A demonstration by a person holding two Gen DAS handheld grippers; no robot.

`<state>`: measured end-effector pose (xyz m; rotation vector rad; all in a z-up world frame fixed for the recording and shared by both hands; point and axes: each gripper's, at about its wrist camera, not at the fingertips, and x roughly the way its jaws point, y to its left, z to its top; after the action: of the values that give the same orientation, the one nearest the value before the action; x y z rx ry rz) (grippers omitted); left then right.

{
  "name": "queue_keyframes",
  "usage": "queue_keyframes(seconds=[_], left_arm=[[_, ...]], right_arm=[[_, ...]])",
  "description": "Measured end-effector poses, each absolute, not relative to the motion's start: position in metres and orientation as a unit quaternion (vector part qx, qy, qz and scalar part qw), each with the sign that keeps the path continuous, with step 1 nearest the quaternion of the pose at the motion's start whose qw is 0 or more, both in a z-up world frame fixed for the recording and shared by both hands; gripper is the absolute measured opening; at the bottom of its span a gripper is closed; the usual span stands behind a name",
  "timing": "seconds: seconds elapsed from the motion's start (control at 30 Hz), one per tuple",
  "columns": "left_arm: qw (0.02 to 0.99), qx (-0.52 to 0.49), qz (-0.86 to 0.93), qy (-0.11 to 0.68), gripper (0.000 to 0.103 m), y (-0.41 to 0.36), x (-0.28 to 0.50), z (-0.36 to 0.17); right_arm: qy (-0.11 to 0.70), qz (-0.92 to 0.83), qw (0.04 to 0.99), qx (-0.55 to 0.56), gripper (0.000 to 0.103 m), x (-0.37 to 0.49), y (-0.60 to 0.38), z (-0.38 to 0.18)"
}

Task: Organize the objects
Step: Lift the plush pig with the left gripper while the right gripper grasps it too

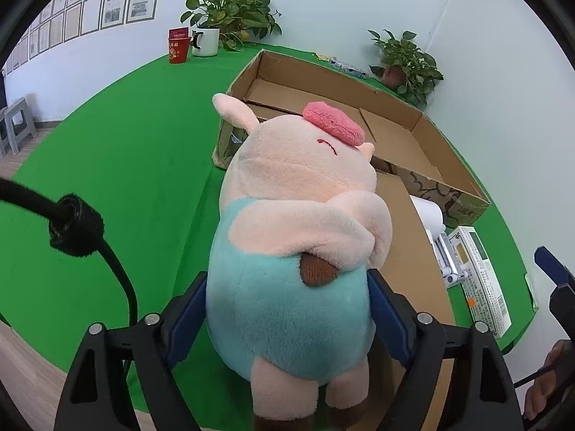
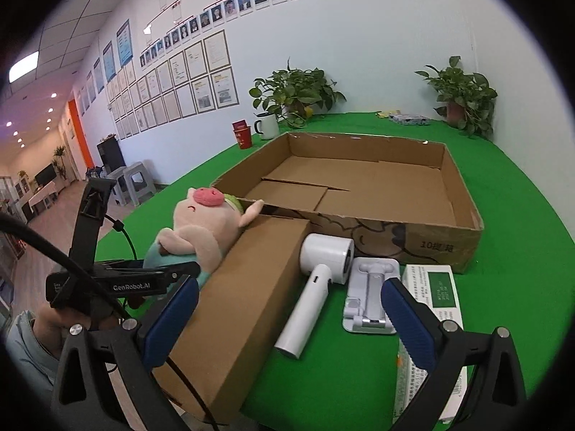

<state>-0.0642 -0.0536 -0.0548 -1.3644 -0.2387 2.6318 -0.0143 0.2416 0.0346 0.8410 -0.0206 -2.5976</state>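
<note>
Left wrist view: left tongs [image 1: 287, 309] clasp the plush pig [image 1: 298, 237]; lift it clear into the cardboard box [image 1: 391, 133]; right tongs [image 2: 291, 319] gape empty.

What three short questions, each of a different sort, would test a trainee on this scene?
1. True or false: the right gripper holds the dryer.
2. What is gripped between the fingers of the left gripper? A) a bottle B) the pig C) the dryer
3. What lies between the dryer and the white pack?

Key: 1 false, the gripper is open and the dryer lies on the cloth; 2 B; 3 the stand.
</note>
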Motion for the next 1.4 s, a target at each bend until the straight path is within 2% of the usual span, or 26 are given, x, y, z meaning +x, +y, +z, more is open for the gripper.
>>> queue_keyframes(seconds=[0.1,0.23,0.33,0.5,0.67,0.9,1.03,1.33,1.4], left_arm=[[0.099,-0.459,0.877,-0.097,0.074,-0.064,-0.065,-0.056],[0.111,-0.464,0.87,-0.123,0.068,-0.076,-0.063,-0.051],[0.113,-0.464,0.869,-0.129,0.067,-0.081,-0.052,-0.047],[0.116,-0.466,0.867,-0.132,0.067,-0.096,-0.041,-0.044],[0.12,-0.462,0.867,-0.139,0.067,-0.104,-0.031,-0.044],[0.123,-0.453,0.868,-0.16,0.068,-0.113,-0.024,-0.051],[0.126,-0.451,0.87,-0.157,0.068,-0.112,-0.025,-0.055],[0.132,-0.452,0.87,-0.146,0.068,-0.106,-0.022,-0.059],[0.131,-0.454,0.869,-0.145,0.068,-0.104,-0.022,-0.06]], right_arm=[[-0.013,-0.922,0.227,0.313,0.101,-0.022,0.226,0.035],[-0.085,-0.889,0.276,0.355,0.101,-0.042,0.219,0.031],[-0.11,-0.875,0.292,0.37,0.101,-0.052,0.215,0.031],[-0.109,-0.845,0.337,0.4,0.101,-0.067,0.194,0.033],[-0.166,-0.759,0.447,0.443,0.101,-0.085,0.161,0.037],[-0.099,-0.776,0.383,0.491,0.101,-0.126,0.132,0.016],[-0.029,-0.778,0.36,0.514,0.101,-0.127,0.106,0.001],[-0.01,-0.765,0.341,0.547,0.101,-0.12,0.083,-0.003],[0.008,-0.769,0.331,0.547,0.098,-0.114,0.078,-0.003]])
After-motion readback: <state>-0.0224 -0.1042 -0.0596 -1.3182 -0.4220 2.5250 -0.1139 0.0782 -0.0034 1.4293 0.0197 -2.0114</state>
